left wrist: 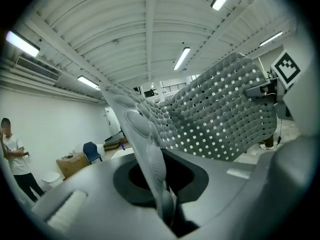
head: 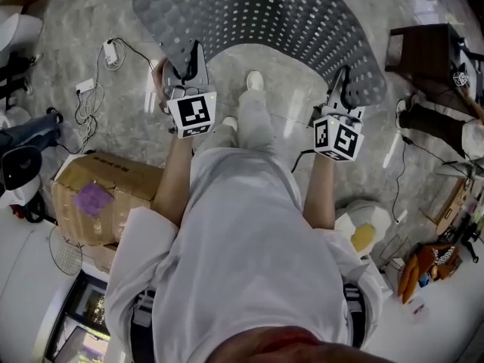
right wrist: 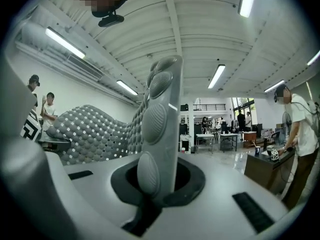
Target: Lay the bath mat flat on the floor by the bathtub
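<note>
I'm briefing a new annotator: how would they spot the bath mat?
Look at the pale marbled floor ahead of the person's shoes. The bath mat hangs there in an arc between the left gripper and right gripper. It alone is grey, with rows of small holes.

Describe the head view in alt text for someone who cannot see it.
A person in white, seen from above, holds a grey perforated rubber bath mat by its near edge, the left hand-held gripper and right hand-held gripper each shut on a corner, over a grey marbled floor. A brown cardboard box sits at left.
</note>
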